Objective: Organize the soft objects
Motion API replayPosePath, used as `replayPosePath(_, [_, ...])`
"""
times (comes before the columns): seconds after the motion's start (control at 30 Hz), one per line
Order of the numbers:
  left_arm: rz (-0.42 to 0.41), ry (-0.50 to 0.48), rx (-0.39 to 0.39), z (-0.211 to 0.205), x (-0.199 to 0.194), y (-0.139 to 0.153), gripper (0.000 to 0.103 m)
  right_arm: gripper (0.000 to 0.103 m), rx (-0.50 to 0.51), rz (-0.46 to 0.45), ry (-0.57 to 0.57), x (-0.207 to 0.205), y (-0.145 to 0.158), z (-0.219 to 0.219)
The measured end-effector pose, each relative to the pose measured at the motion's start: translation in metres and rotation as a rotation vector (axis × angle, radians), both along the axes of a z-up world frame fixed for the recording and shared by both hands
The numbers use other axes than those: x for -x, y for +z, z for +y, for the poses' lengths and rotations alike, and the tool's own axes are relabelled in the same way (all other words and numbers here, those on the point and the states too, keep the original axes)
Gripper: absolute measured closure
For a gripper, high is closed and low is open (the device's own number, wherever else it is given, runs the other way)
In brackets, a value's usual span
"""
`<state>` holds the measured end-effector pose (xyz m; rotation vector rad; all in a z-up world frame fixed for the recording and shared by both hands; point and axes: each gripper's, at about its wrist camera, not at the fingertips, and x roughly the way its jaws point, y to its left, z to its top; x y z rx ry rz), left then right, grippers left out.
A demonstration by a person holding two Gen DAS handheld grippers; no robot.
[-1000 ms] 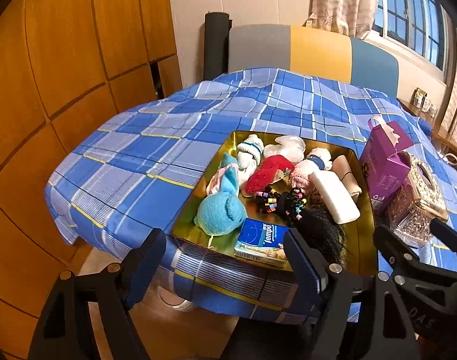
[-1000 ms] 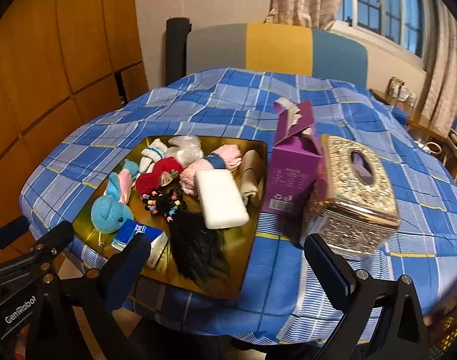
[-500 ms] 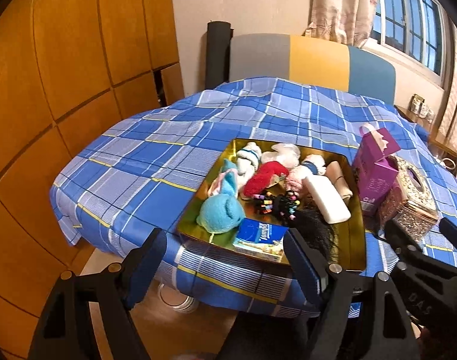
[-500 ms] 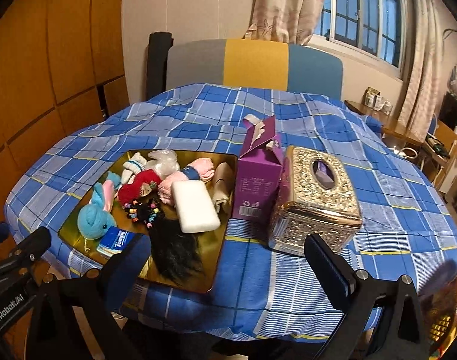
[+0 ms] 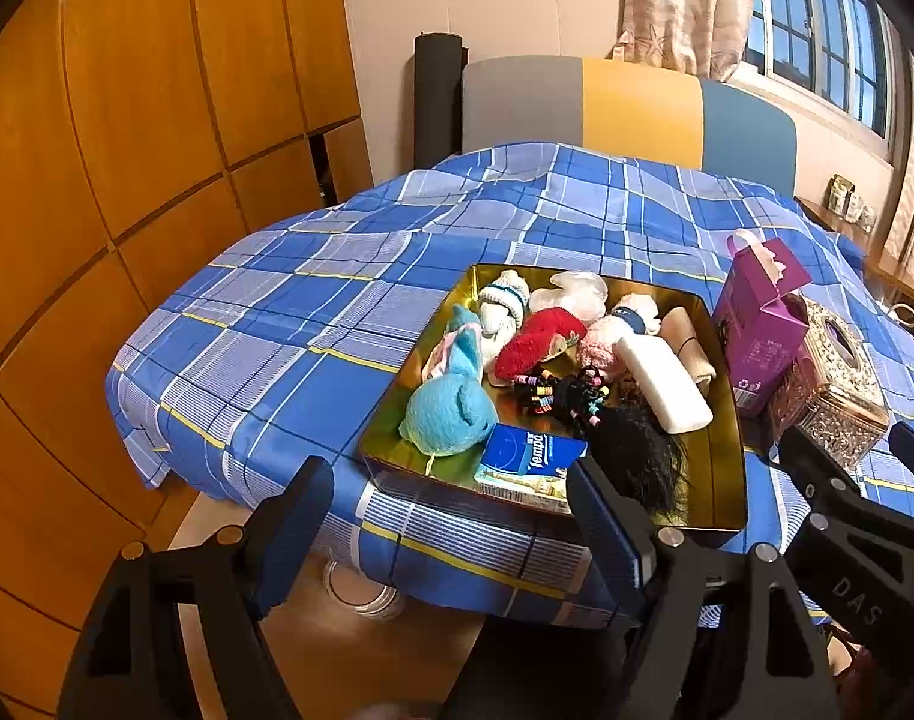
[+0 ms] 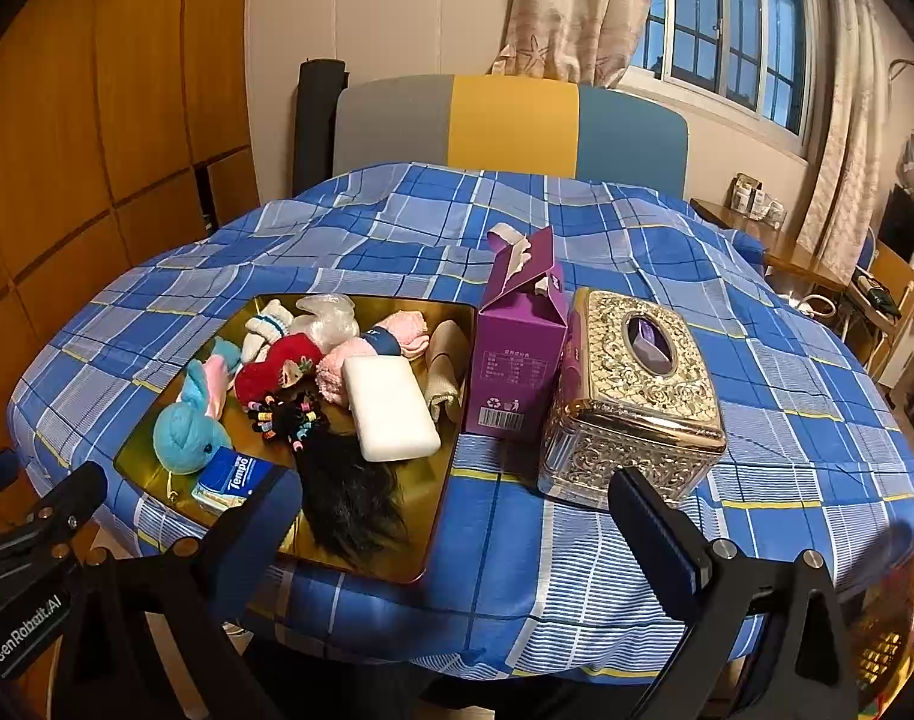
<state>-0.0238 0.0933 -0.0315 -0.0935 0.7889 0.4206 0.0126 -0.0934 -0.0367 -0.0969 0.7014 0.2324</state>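
Soft toys [image 6: 186, 426] in gold tray [image 6: 360, 564] beside purple box [image 6: 517, 354], both grippers [image 5: 450, 516] [image 6: 457, 534] wide, empty, short of it.

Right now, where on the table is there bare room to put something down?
The cloth left of the gold tray is bare, so is the far side toward the chair, and right of the tissue box. The tray itself is crowded, with the purple carton close beside it.

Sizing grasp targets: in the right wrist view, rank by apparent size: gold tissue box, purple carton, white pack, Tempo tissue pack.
1. gold tissue box
2. purple carton
3. white pack
4. Tempo tissue pack, partly hidden behind a gripper finger, so its size is unsure.
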Motion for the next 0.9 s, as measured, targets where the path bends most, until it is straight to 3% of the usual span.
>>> replayPosePath(0.9, [0.022, -0.016, 0.012, -0.0014, -0.0015, -0.0038, 0.022, 0.0, 0.001, 0.013, 0.0, -0.0026, -0.0025, 0.0005])
